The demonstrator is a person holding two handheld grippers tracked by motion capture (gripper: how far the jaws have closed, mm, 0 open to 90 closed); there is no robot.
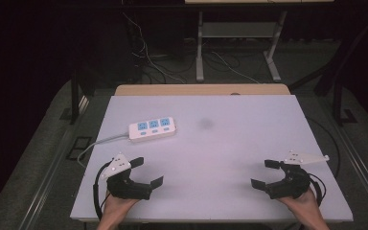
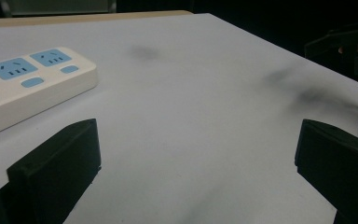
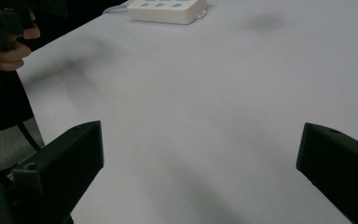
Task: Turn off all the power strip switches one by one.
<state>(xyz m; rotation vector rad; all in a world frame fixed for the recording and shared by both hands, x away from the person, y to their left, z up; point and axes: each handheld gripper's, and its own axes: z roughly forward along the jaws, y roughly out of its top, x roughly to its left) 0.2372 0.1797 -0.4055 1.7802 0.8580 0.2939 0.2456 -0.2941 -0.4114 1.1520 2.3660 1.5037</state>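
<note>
A white power strip (image 1: 152, 128) with three blue socket faces lies on the left half of the white table (image 1: 230, 143); its grey cable runs off the left edge. The power strip (image 2: 23, 84) is close ahead on the left in the left gripper view, and the power strip (image 3: 168, 9) lies far off at the top of the right gripper view. My left gripper (image 1: 147, 172) rests near the front left edge, open, nothing between its jaws. My right gripper (image 1: 264, 174) rests near the front right edge, open and empty. Each is held by a hand.
A faint dark smudge (image 1: 206, 123) marks the table to the right of the strip. Behind the table stand a wooden board edge (image 1: 201, 89), desk legs and loose cables on the floor. The table's front edge lies just under both hands.
</note>
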